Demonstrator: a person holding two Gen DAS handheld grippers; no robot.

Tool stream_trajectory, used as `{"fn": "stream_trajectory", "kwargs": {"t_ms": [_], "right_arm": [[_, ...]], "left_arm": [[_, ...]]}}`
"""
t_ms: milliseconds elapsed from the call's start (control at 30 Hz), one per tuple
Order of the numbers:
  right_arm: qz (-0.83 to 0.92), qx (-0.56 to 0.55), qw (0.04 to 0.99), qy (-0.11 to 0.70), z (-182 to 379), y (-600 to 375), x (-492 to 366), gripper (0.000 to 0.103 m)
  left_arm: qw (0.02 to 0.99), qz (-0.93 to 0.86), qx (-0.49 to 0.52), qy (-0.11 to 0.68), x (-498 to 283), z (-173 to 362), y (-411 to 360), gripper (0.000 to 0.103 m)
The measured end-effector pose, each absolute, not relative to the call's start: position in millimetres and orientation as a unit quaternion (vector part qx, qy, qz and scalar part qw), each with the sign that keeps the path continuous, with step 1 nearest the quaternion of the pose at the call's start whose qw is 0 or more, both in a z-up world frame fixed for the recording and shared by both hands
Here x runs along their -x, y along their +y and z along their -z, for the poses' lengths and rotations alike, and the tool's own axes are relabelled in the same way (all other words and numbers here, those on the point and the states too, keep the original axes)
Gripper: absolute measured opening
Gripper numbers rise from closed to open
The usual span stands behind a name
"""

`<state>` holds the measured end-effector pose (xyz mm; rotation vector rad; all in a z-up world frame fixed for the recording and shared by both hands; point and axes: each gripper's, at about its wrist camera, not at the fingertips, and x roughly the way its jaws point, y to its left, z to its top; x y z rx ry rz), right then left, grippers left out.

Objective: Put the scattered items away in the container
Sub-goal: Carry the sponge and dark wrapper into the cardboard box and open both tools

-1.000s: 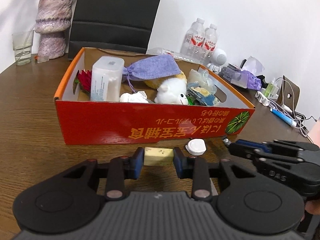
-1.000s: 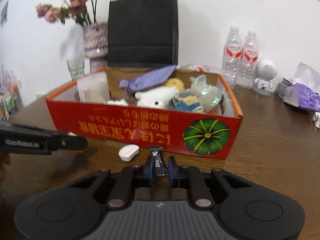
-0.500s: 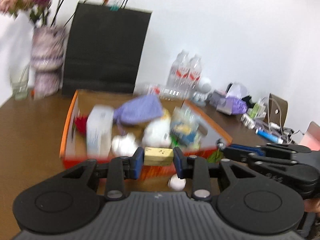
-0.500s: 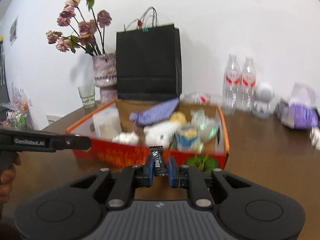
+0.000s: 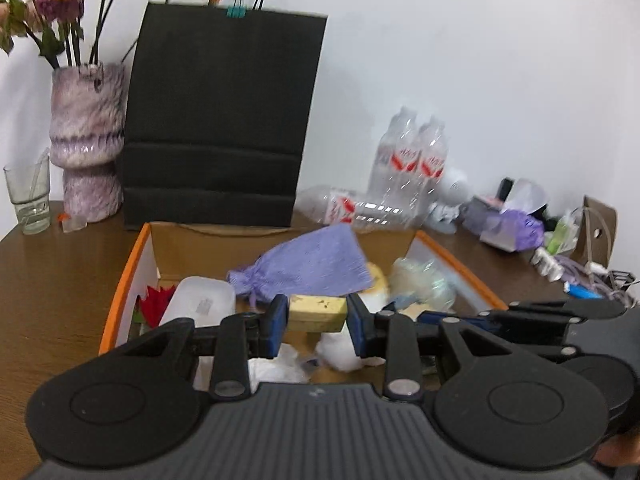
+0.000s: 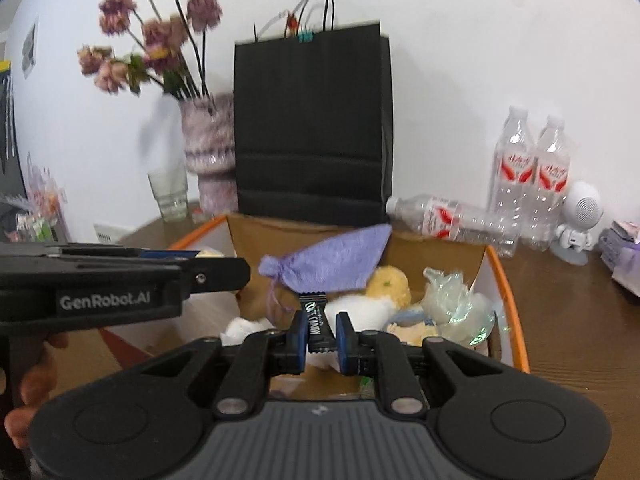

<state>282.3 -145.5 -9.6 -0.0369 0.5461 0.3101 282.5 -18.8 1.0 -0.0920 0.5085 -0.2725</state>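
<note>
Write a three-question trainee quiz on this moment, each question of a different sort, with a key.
1. True or false: the left gripper is shut on a yellow block.
2. Multiple choice: what is pinched between the fingers of the right gripper? A) a white cap B) a black candy wrapper C) a water bottle
3. Fill in: the purple drawstring pouch lies inside the orange-rimmed ____.

Key
1. True; both pads press on its ends.
2. B; the black candy wrapper stands upright between the pads.
3. Box; the cardboard box already holds the pouch, a white plush toy and crinkled cellophane.
</note>
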Motion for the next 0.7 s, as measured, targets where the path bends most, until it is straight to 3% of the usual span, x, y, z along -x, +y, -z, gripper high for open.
{"fn": "stream_trajectory", "kwargs": {"t_ms": [133, 167, 200, 233, 300, 367, 500, 700], "right_arm": [[-0.15, 0.027, 0.947, 0.281, 18.9, -146.5, -295.1, 0.015], [-0.149, 0.025, 0.946, 0.286, 20.6, -148.0, -296.7, 0.016], [-0.147, 0.024, 0.945, 0.291, 22.4, -149.6, -298.5, 0.022], [-0.147, 0.021, 0.944, 0.296, 23.7, -151.5, -299.1, 0.037], [-0.144, 0.018, 0.945, 0.295, 24.1, -155.3, -296.1, 0.057], [-0.141, 0.022, 0.947, 0.287, 21.6, -158.2, -288.8, 0.06], [-0.139, 0.021, 0.952, 0.271, 13.8, -171.3, -260.4, 0.078], [-0.105, 0.019, 0.961, 0.257, 10.1, -200.8, -201.7, 0.092]], "left_arm": [[0.957, 0.133, 0.033, 0.256, -296.2, 6.8, -20.8, 0.034], [0.957, 0.132, 0.03, 0.256, -298.5, 8.3, -22.0, 0.041], [0.957, 0.132, 0.027, 0.257, -299.6, 9.9, -22.5, 0.051], [0.957, 0.13, 0.026, 0.258, -299.5, 11.1, -22.3, 0.055], [0.957, 0.125, 0.027, 0.261, -296.1, 11.4, -20.5, 0.071], [0.956, 0.132, 0.032, 0.26, -287.3, 8.2, -18.0, 0.073], [0.959, 0.14, 0.028, 0.244, -254.7, -1.8, -15.5, 0.086], [0.953, 0.157, 0.016, 0.259, -206.6, 3.9, -21.9, 0.091]]}}
